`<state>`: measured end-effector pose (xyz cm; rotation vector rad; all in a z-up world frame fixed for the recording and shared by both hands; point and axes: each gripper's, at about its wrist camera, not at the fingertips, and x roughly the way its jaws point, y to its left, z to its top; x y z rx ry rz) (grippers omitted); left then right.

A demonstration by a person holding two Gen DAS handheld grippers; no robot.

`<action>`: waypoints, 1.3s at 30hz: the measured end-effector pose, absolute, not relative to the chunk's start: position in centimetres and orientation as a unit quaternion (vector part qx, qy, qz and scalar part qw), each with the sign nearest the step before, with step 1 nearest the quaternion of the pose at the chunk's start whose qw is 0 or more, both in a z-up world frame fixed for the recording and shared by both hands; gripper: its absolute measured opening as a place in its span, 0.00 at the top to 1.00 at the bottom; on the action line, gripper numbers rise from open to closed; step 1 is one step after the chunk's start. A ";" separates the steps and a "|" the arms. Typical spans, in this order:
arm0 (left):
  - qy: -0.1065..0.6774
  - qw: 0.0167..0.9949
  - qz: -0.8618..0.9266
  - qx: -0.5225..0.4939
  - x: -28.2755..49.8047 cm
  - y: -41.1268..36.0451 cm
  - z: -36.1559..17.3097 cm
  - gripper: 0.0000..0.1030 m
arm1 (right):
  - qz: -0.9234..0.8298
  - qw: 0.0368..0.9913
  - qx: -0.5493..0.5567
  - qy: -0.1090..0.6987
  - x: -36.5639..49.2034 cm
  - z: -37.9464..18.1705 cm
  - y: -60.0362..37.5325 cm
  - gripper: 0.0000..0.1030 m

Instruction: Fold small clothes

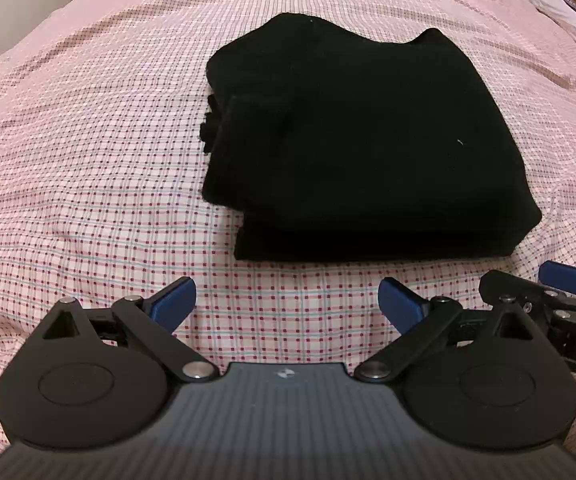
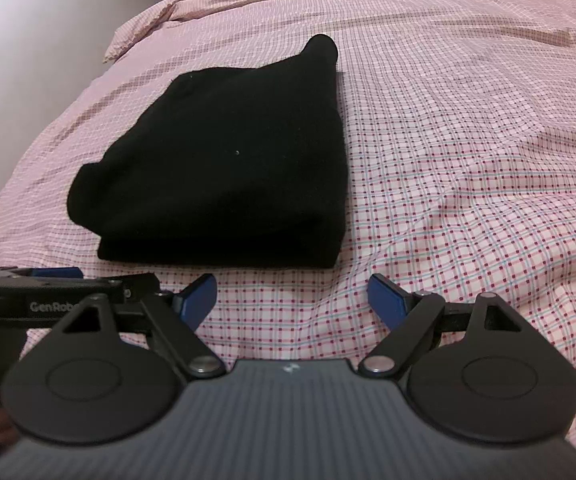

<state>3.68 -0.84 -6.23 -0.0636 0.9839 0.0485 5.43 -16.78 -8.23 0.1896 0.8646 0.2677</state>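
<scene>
Folded black garment [image 1: 352,152] on checked pink bedspread [image 1: 88,160], just beyond left gripper [image 1: 287,304] and right gripper [image 2: 290,300], both released, empty.

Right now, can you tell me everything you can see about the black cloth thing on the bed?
The black garment looks soft and fuzzy, like knit or fleece. It is folded into a thick, roughly square bundle with layers stacked along its near edge. One far corner bulges up, and the left side looks a bit bunched. It lies flat on the pink checked bedsheet, which is all that touches it. Both grippers sit short of it, open.
</scene>
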 end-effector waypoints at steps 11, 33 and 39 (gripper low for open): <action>0.475 0.879 0.024 -0.034 3.5 -0.6 -6.6 0.03 | 0.129 0.895 0.091 0.417 5.4 -8.2 -16.8 0.19; 0.476 0.878 0.025 -0.035 3.5 -0.6 -6.5 0.03 | 0.129 0.895 0.091 0.417 5.3 -8.2 -16.7 0.19; 0.477 0.878 0.025 -0.035 3.4 -0.6 -6.6 0.03 | 0.129 0.895 0.091 0.417 5.3 -8.2 -16.7 0.19</action>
